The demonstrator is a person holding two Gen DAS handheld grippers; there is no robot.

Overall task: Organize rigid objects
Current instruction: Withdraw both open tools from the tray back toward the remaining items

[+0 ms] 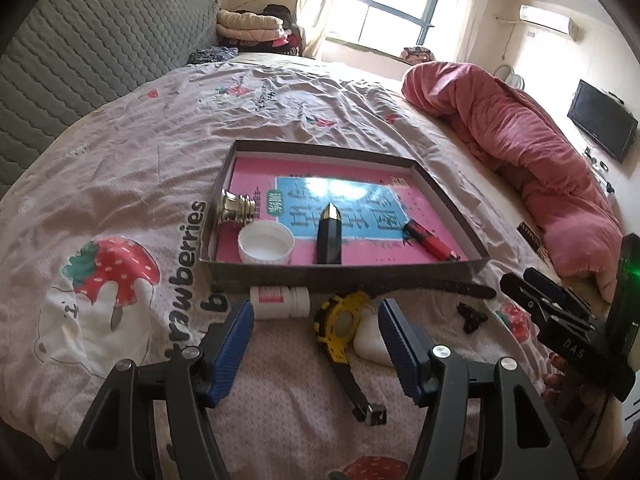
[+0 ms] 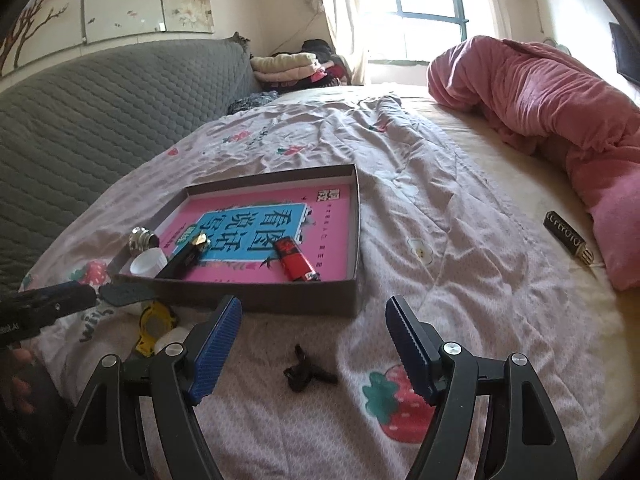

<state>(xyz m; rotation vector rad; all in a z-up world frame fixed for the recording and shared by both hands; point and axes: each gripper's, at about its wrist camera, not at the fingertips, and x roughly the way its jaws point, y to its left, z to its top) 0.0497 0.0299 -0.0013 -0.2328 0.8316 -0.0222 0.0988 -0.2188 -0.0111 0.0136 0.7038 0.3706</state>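
While both tools are held low over the strawberry-print bedsheet, the left gripper is seen with its blue-padded jaws spread wide and nothing between them, and the right gripper is likewise spread and empty. Inside the shallow grey cardboard tray, a white plastic cap, a black gold-tipped pen-like case and a red lighter are laid on pink paper. Just in front of the tray, a white pill bottle and a yellow-and-black watch are found, with a small black clip below the right jaws
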